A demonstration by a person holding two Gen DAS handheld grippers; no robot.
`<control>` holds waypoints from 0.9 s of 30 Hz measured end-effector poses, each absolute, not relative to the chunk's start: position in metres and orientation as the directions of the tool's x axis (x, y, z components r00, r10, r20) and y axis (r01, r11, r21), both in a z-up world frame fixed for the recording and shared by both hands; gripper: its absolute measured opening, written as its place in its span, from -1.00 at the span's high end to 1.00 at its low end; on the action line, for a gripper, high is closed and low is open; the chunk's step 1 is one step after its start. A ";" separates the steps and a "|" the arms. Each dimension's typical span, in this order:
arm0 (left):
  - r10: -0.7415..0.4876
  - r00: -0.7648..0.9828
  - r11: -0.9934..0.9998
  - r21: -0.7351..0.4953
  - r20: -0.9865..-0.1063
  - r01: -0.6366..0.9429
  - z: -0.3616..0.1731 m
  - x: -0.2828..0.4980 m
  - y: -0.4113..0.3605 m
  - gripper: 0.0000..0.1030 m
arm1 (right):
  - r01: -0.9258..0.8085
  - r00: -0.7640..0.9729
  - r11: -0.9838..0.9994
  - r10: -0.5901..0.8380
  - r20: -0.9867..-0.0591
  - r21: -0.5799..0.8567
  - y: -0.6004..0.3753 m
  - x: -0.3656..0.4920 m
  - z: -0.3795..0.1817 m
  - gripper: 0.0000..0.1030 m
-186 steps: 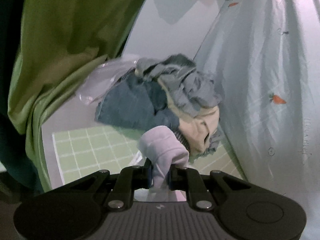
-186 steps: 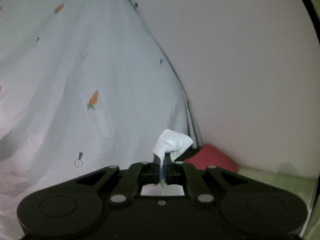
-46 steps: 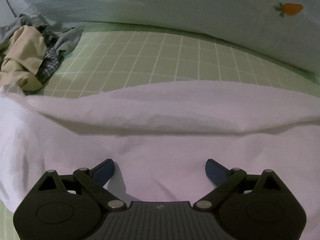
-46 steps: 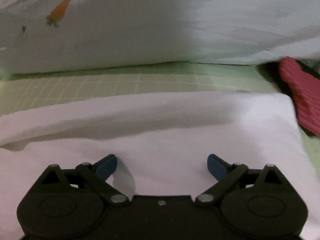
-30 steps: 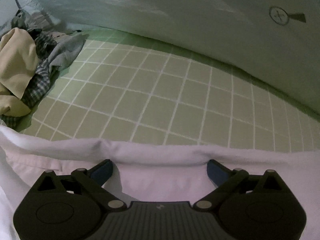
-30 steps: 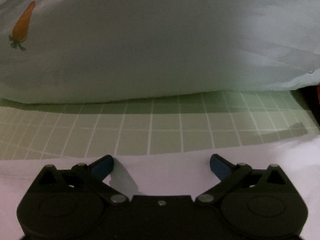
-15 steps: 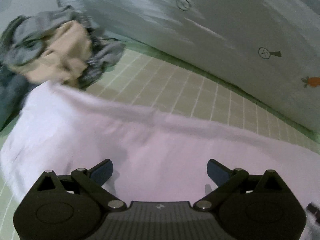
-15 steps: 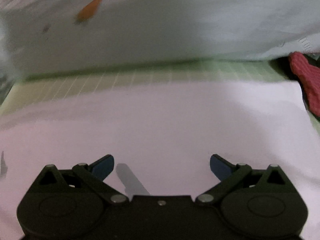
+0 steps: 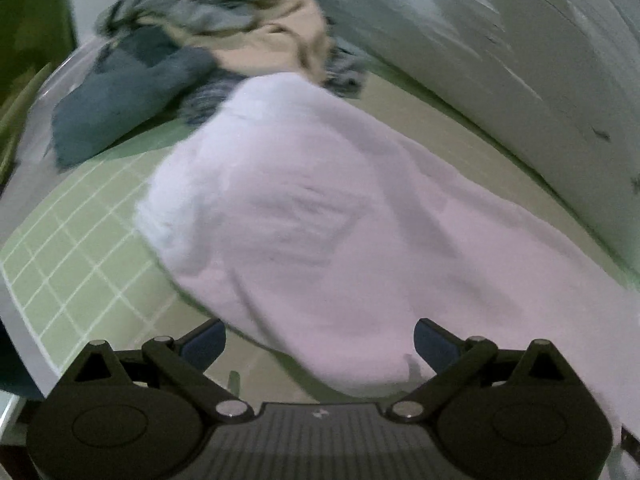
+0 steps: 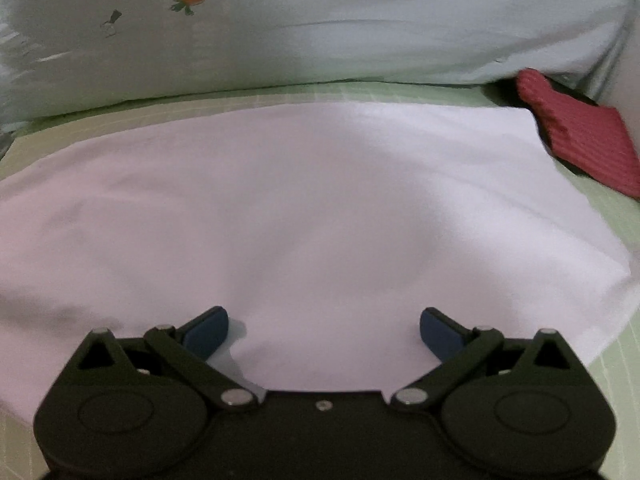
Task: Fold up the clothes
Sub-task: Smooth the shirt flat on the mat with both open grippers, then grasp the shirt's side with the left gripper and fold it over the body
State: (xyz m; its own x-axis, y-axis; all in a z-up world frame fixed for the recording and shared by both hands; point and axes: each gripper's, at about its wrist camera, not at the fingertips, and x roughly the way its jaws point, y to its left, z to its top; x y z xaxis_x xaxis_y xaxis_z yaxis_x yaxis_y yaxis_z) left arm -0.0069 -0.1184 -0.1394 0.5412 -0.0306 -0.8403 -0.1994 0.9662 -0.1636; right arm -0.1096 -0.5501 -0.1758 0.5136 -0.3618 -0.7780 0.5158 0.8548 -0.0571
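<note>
- Right now I am holding both claws spread wide and gripping nothing: my left gripper (image 9: pixel 319 338) is hovering over the near edge of the white garment (image 9: pixel 320 216), and my right gripper (image 10: pixel 324 330) is hovering over its other end (image 10: pixel 304 200)
- Lying on the green grid mat (image 9: pixel 76 256), the garment is running from about 10 o'clock to 4 o'clock in my left view, and is looking flatter in my right view
- Risk, as I am judging it: the 10 o'clock end is bunching and touching the heap of unfolded clothes (image 9: pixel 192 52), so a pull there could be dragging a piece from the heap along
- Risk: pinching only the top layer could be letting the lower layer slide, skewing the fold
- Risk: at 2 o'clock in my right view the red ribbed cloth (image 10: pixel 580 136) is sitting just beside the garment's corner, so a sweep could be snagging it
- Counting: two claws, one white garment, one heap, one red cloth, one mat, one carrot-print sheet (image 10: pixel 320 24); the left view is blurring, so I cannot count the heap's pieces
</note>
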 end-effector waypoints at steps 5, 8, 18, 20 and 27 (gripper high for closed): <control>-0.032 0.550 0.944 -0.206 -0.835 -0.258 -0.144 0.005 -0.076 -0.94 | 0.589 0.457 0.803 -0.429 -0.779 -0.097 -0.535 -0.104 -0.177 -1.00; -0.029 0.541 0.925 -0.228 -0.840 -0.303 -0.150 0.019 -0.049 -0.94 | 0.634 0.422 0.765 -0.469 -0.776 -0.117 -0.527 -0.102 -0.176 -1.00; -0.020 0.536 0.949 -0.184 -0.844 -0.255 -0.168 0.062 -0.003 -0.94 | 0.709 0.326 0.676 -0.570 -0.754 -0.204 -0.511 -0.092 -0.178 -1.00; -0.031 0.541 0.954 -0.186 -0.841 -0.235 -0.170 0.071 0.003 -0.94 | 0.705 0.311 0.672 -0.582 -0.751 -0.229 -0.510 -0.089 -0.178 -1.00; -0.114 0.549 0.946 -0.259 -0.828 -0.194 -0.181 0.099 0.021 -0.93 | 0.712 0.263 0.639 -0.627 -0.733 -0.291 -0.499 -0.081 -0.177 -1.00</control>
State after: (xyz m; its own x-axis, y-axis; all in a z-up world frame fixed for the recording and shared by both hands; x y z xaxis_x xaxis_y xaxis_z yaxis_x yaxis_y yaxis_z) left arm 0.0992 0.0211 -0.1806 0.5489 -0.1144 -0.8281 -0.1938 0.9462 -0.2591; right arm -0.0814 -0.4989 -0.1775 0.2634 -0.6270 -0.7331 0.7118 0.6392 -0.2910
